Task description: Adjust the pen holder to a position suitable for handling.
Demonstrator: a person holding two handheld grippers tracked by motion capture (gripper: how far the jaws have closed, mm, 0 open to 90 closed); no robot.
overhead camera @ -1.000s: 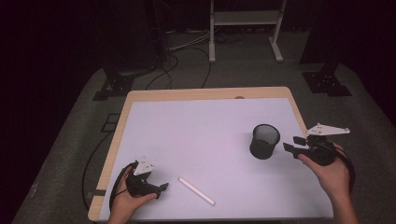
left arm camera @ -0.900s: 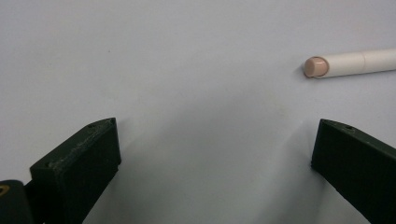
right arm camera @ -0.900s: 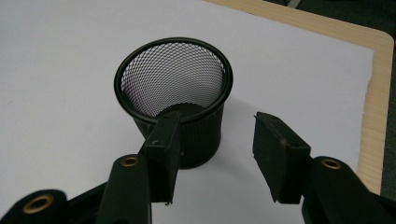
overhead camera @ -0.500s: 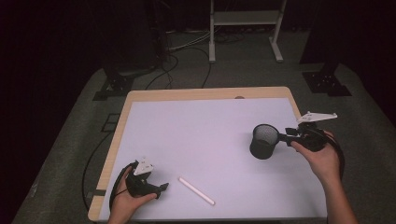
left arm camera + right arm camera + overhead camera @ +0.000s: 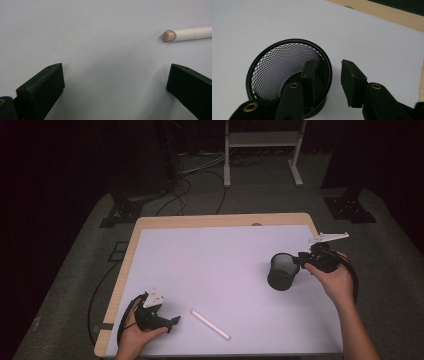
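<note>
Near edge: left gripper (image 5: 175,320) rests on the white table (image 5: 210,265), jaws spread wide on bare surface, white marker (image 5: 210,324) lying just beyond them to its right. Mid-right: right gripper (image 5: 298,259) straddles the rim of the upright black mesh cup (image 5: 281,271), one jaw inside, one outside; jaws have just been closing, gap still visible at the wall. Wood table border (image 5: 220,220) behind. Beyond: grey carpet (image 5: 395,250), cables (image 5: 185,185), white rack legs (image 5: 260,150), dark room.

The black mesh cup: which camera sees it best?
The right gripper view: the black mesh cup is close, its netting sharp, with the right gripper straddling its wall. The high view shows it small but whole. The left gripper view shows the table and a white stick instead.
</note>
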